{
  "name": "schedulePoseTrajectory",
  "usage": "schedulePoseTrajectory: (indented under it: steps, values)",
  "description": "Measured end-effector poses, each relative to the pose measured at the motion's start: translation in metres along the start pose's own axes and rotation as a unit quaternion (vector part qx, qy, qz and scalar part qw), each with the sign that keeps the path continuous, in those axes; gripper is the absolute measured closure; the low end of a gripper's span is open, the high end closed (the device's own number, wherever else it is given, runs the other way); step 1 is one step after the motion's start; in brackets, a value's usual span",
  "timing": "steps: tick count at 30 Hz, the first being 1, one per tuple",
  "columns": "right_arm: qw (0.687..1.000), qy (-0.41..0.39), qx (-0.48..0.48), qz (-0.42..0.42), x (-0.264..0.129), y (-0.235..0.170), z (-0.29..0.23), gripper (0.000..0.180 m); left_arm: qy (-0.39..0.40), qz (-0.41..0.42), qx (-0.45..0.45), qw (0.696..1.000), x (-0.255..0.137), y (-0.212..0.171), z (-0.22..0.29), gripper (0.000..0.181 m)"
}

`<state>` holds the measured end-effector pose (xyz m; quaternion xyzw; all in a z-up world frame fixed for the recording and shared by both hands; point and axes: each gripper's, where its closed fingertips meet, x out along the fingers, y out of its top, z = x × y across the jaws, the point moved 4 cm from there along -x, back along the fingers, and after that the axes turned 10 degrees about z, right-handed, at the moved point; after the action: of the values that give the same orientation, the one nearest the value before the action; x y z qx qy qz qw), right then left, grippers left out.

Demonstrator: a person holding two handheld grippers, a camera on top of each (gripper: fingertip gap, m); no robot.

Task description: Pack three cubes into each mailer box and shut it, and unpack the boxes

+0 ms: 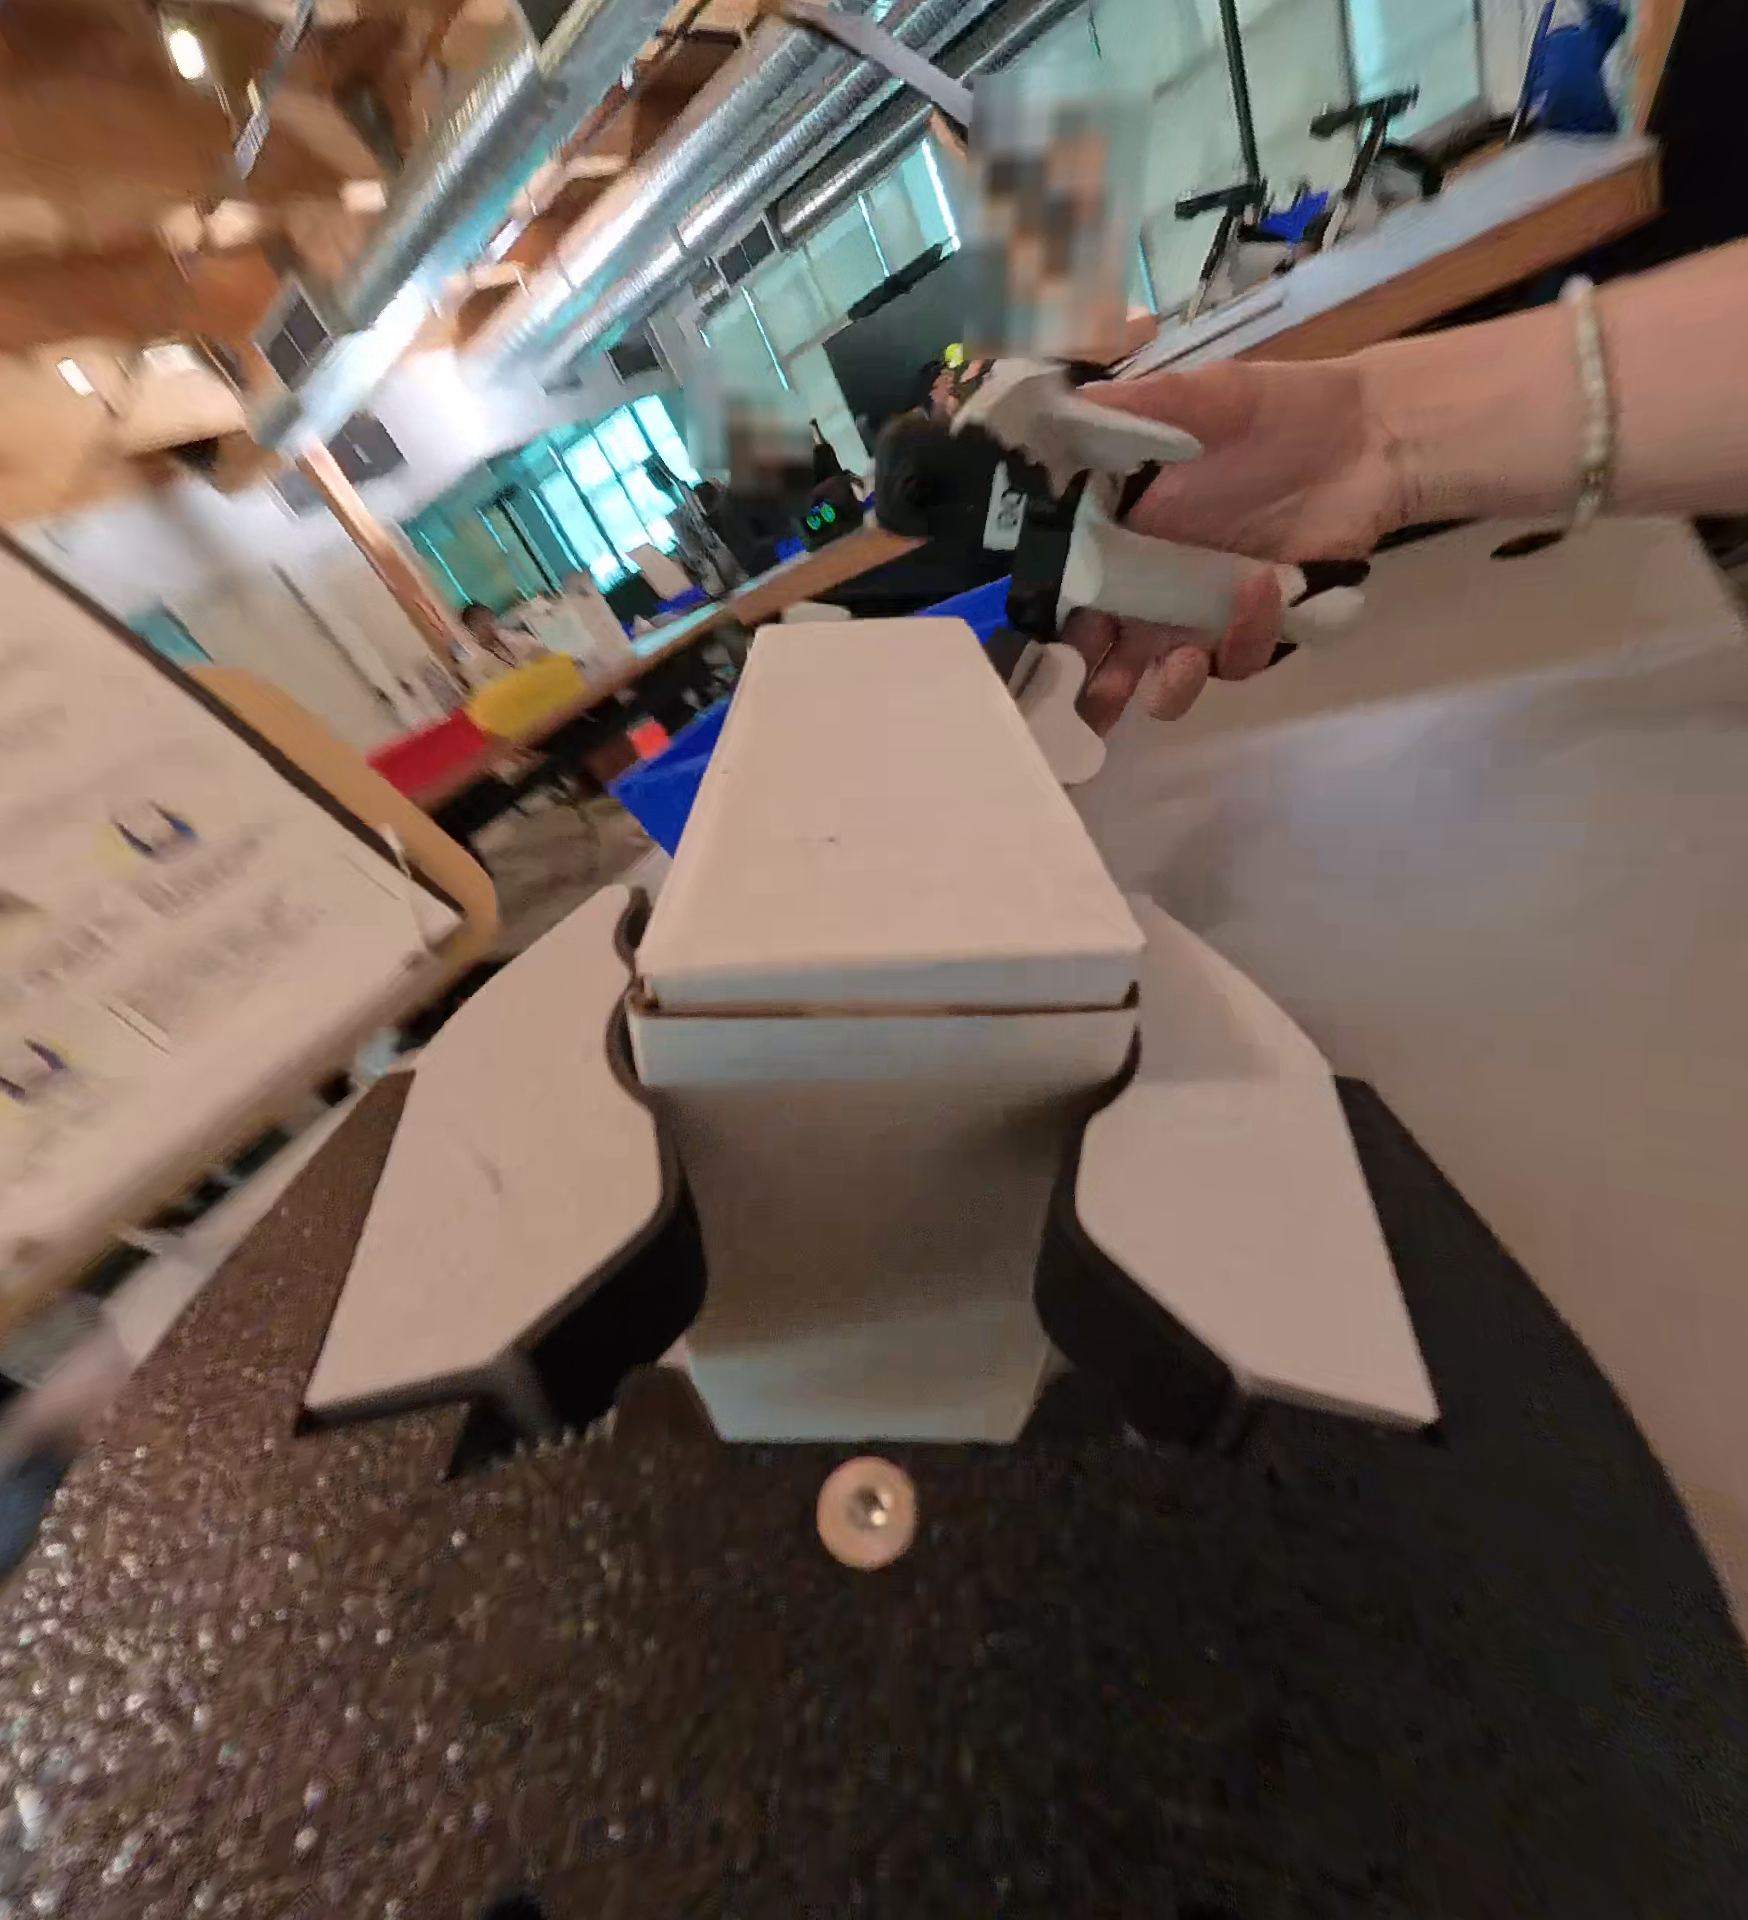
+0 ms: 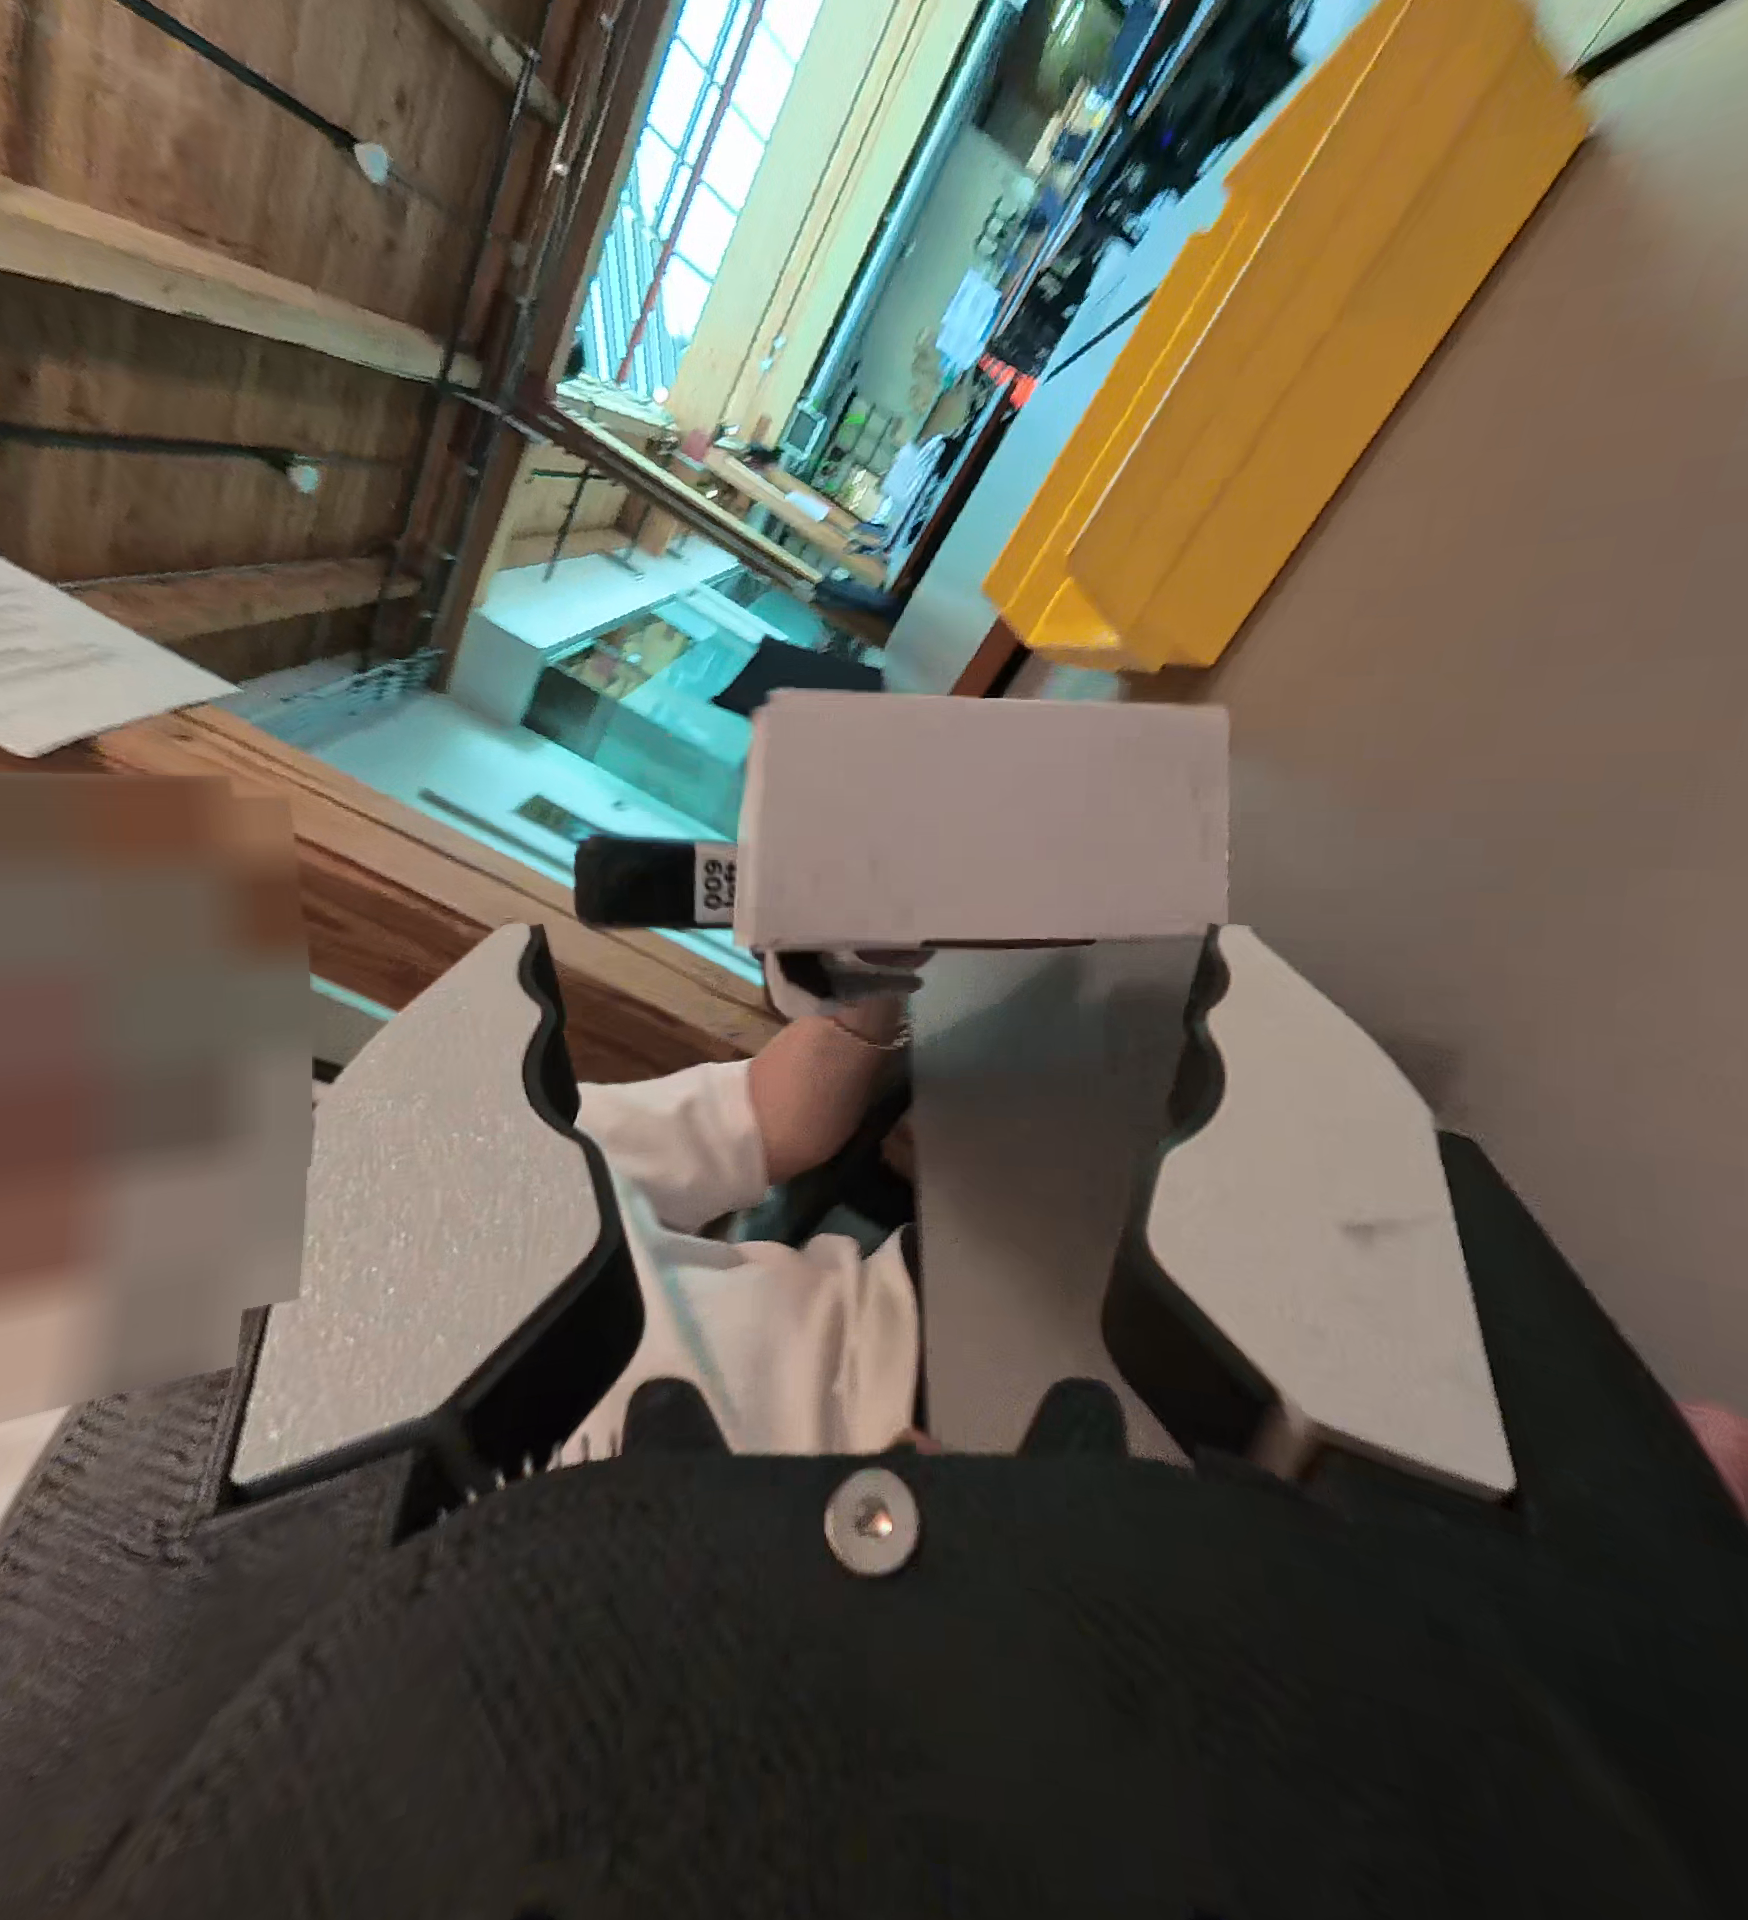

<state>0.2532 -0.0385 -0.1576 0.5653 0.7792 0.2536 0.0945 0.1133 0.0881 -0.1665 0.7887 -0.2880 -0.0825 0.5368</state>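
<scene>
Left gripper (image 1: 880,1049) clamps the closed white mailer box (image 1: 880,831); right gripper (image 2: 875,1039), jaws wide, likely steadies it, flap-opening plausibly next.

Each camera sits close behind its own claw, tilted sideways. Both views share the white mailer box (image 1: 880,883) (image 2: 984,821).

My left gripper (image 1: 885,997) and right gripper (image 2: 875,1029) share speckled black bodies, pale grey finger plates and one silver screw (image 1: 867,1524); a beaded bracelet (image 1: 1592,405), possibly pearl, circles my wrist.
</scene>
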Motion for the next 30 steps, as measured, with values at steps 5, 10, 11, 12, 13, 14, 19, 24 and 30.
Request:
schedulePoseTrajectory:
  steps: [5,10,11,12,13,14,19,24,30]
  values:
    - [0.982,-0.065,-0.175,-0.033,0.003,-0.02,0.002,0.072,-0.03,-0.062,-0.126,0.99,-0.017,-0.045,-0.017,0.104]
    - [0.928,-0.132,-0.338,-0.088,0.024,-0.043,0.019,0.07,-0.059,-0.135,-0.188,0.971,-0.034,-0.064,-0.024,0.105]
    - [0.92,-0.138,-0.357,-0.086,0.029,-0.043,0.023,0.07,-0.069,-0.153,-0.193,0.967,-0.037,-0.068,-0.024,0.105]
    - [0.915,-0.136,-0.371,-0.083,0.035,-0.045,0.026,0.07,-0.079,-0.169,-0.198,0.962,-0.041,-0.072,-0.023,0.106]
    - [0.914,-0.124,-0.377,-0.083,0.041,-0.047,0.028,0.07,-0.092,-0.187,-0.208,0.956,-0.044,-0.076,-0.02,0.106]
    - [0.915,-0.111,-0.377,-0.085,0.047,-0.049,0.031,0.07,-0.11,-0.197,-0.223,0.948,-0.047,-0.08,-0.017,0.106]
    - [0.93,-0.046,-0.343,-0.121,0.068,-0.074,0.041,0.065,-0.192,-0.16,-0.243,0.937,-0.045,-0.071,0.003,0.106]
    - [0.905,-0.067,-0.385,-0.167,0.076,-0.094,0.058,0.074,-0.195,-0.148,-0.238,0.94,-0.043,-0.069,0.006,0.105]
    - [0.897,-0.083,-0.399,-0.174,0.076,-0.091,0.062,0.103,-0.113,-0.211,-0.167,0.956,-0.052,-0.068,-0.004,0.091]
